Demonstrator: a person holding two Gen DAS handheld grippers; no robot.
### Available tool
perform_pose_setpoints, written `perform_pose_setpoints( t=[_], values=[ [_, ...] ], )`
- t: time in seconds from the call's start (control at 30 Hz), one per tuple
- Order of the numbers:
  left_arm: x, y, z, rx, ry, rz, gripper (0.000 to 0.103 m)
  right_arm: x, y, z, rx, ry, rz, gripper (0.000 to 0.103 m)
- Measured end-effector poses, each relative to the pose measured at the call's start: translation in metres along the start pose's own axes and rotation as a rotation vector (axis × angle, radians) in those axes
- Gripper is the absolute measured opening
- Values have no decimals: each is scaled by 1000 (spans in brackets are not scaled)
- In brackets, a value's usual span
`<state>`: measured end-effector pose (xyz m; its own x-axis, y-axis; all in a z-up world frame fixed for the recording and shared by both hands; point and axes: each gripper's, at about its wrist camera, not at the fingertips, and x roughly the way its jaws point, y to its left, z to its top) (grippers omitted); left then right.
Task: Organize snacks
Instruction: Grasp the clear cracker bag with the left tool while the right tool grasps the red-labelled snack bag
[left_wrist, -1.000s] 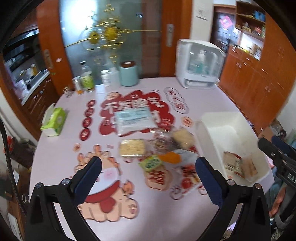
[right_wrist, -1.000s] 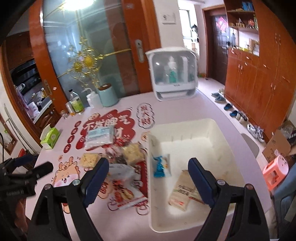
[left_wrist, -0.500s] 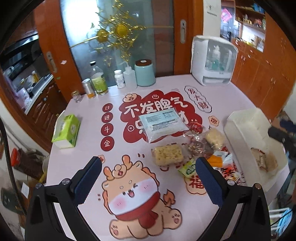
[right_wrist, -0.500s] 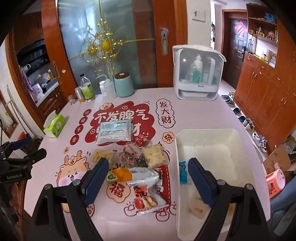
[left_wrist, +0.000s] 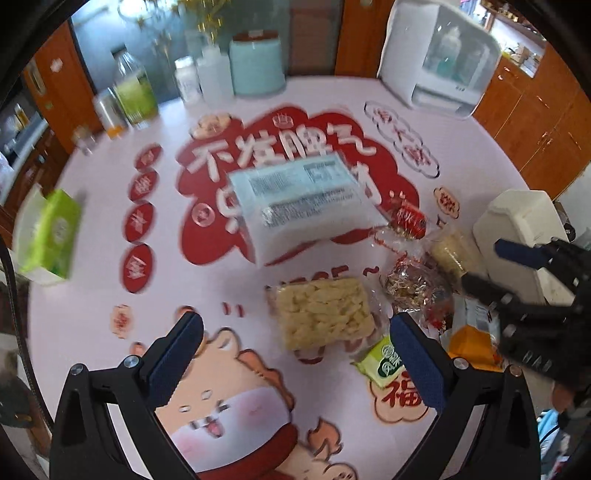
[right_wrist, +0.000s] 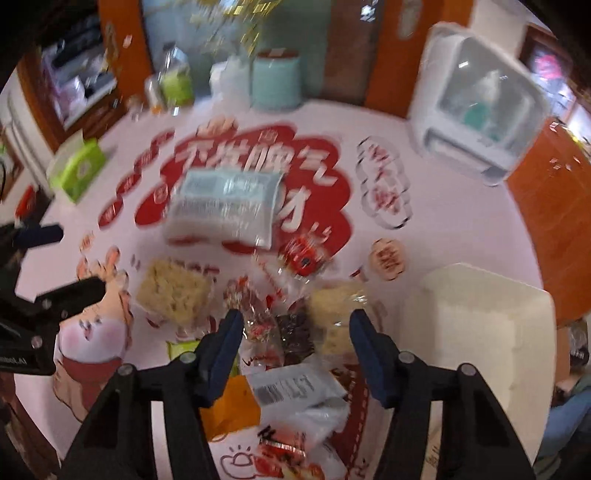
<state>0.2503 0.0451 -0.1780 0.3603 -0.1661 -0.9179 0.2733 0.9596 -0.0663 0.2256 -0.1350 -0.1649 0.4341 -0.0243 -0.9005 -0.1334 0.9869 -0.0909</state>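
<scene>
1. Right wrist view: the right claw points steeply down at a heap of snack packets on the pink desk. Its jaws have just been closing, yet stand apart with nothing pressed between them.
2. Under it lie a dark wrapped sweets bag and a pale cracker bag.
3. At 9 o'clock lies a noodle block; at 12 o'clock, a big blue-white bag.
4. At 3 o'clock stands the white bin; its inside is hidden here.
5. Left wrist view: the left claw hangs wide apart and empty, just below the noodle block, beside a small green packet.
6. Progress: most snacks lie loose outside the bin, so the sorting looks far from finished.
</scene>
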Motion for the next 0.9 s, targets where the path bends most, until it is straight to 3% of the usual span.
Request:
perform_pose_setpoints(
  t=[0.17, 0.4, 0.53, 0.7, 0.9],
  values=[
    [47, -9, 3, -42, 91, -14, 101, 41, 10, 0, -103, 79, 35, 59],
    [77, -17, 7, -77, 157, -34, 101, 70, 13, 2, -164, 128, 100, 59],
    [91, -15, 9, -88, 191, -9, 101, 75, 17, 4, -174, 128, 165, 61],
    [103, -2, 5, -133, 228, -35, 102, 83, 23, 8, -204, 121, 190, 66],
    [107, 11, -4, -165, 245, -73, 102, 90, 39, 6, -281, 114, 156, 69]
  ],
)
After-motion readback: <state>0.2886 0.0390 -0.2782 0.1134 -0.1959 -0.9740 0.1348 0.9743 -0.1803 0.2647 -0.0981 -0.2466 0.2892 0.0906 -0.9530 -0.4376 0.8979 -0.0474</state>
